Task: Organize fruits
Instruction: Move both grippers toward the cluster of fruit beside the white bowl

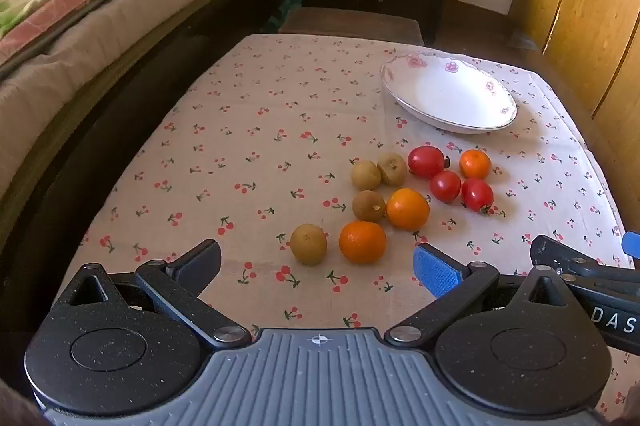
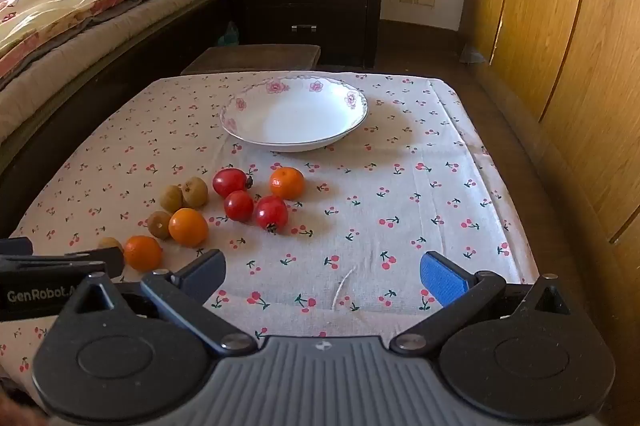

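Both claws hang over the near edge of the table [image 2: 460, 154], tilted down, jaws spread wide with nothing between them. Left claw [image 1: 318, 264] sits just short of the fruit; right claw [image 2: 322, 272] is over bare cloth toward the near right corner.

Fruit lies in one loose cluster on the cherry-print cloth, left of the middle. Nearest the near edge are a brown fruit [image 1: 308, 244] and an orange [image 1: 362, 241], side by side. Behind them lie another brown fruit [image 1: 369, 206] touching a second orange [image 1: 407, 209], then two more brown ones [image 1: 379, 172]. Three red fruits [image 1: 446, 186] and a small third orange [image 1: 475, 164] form the cluster's right side.

An empty white bowl [image 2: 248, 136] with pink flowers on its rim stands beyond the fruit, near the far edge.
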Available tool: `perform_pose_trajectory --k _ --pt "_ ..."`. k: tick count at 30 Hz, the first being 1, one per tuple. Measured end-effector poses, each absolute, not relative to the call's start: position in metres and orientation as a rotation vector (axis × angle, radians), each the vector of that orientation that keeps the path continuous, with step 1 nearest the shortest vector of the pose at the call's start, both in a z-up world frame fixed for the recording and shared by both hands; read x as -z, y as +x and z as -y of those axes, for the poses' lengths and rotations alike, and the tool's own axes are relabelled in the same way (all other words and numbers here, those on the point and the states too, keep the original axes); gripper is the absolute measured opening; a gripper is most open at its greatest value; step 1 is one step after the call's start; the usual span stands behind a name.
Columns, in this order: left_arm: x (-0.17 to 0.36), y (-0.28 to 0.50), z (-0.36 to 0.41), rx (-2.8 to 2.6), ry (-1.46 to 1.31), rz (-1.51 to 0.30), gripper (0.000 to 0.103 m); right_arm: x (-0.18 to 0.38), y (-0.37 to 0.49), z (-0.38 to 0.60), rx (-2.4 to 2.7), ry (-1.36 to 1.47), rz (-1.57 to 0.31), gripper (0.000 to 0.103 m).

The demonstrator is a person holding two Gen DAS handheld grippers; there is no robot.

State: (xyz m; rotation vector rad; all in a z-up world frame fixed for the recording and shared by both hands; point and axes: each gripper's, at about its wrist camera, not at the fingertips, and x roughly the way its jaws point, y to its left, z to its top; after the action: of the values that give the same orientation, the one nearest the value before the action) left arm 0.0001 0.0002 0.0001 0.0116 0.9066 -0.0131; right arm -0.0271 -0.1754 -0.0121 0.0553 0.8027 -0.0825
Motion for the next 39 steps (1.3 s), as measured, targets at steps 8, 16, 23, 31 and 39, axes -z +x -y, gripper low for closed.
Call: perform_pose_trajectory --k 8,16,23,31,39 --pt "0.0061 -0.0007 -0.0029 0.024 0.007 -0.911 0.103 0.0130 -0.0258 0.1744 0.085 0.052 -0.807 0.103" --pt "0.0048 -0.0013 -0.0004 0.009 -0.006 -0.920 0.103 0.0136 -0.0243 0.1767 0.079 0.062 -0.814 0.103" --pt "0.0056 -0.0018 -0.0003 0.003 -0.007 -0.923 0.103 0.0152 -0.0237 0.1724 0.074 0.054 -0.821 0.103" --pt "0.0059 -0.0012 -0.0026 0.003 -0.007 -0.927 0.103 0.0160 -0.0227 0.1710 0.069 0.051 -0.826 0.103" --pt "0.0054 -0.0007 -0.0064 0.000 -0.013 -0.927 0.102 0.0173 -0.0203 0.1689 0.058 0.058 -0.831 0.103"
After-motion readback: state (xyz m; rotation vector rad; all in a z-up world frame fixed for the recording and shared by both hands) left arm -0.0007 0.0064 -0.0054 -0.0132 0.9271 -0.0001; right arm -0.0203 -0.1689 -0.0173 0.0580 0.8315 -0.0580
